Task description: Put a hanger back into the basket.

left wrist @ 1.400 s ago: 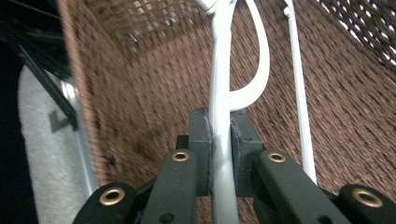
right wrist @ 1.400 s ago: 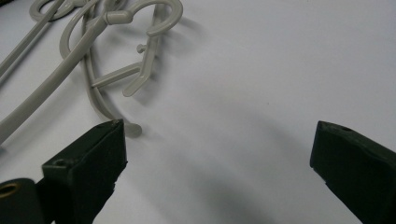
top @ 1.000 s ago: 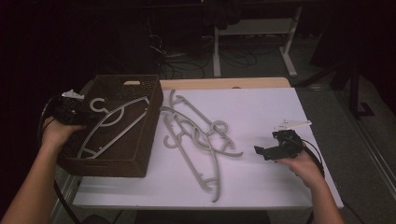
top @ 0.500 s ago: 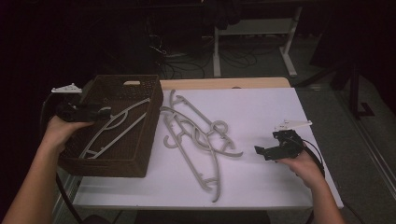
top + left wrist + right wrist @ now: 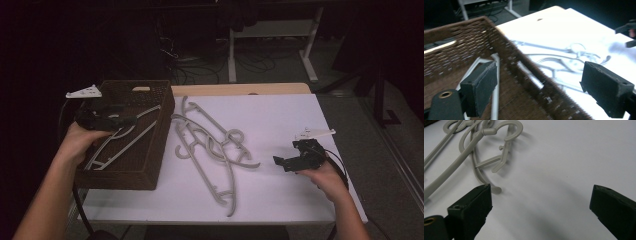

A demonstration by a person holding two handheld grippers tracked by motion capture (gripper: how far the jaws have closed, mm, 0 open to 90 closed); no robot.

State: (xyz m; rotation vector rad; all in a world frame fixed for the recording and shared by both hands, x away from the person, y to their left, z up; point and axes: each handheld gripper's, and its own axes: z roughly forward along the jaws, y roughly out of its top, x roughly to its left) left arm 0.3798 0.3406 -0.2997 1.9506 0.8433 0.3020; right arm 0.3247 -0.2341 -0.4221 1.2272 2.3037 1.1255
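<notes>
Dim lab/workshop — bare desk frames (image 5: 272,37), floor cables (image 5: 200,70).

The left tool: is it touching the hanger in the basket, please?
Apart. In the left gripper view the left tool stands open, both pads clear of the hanger lying in the basket.

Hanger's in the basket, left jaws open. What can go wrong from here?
1. The hangers on the table are interlocked; grabbing one may drag the others along.
2. The left gripper, its jaws just opened with nothing between them, sits by the wicker basket wall and could clip it.
3. The hanger in the basket leans on the rim and could snag the next.
</notes>
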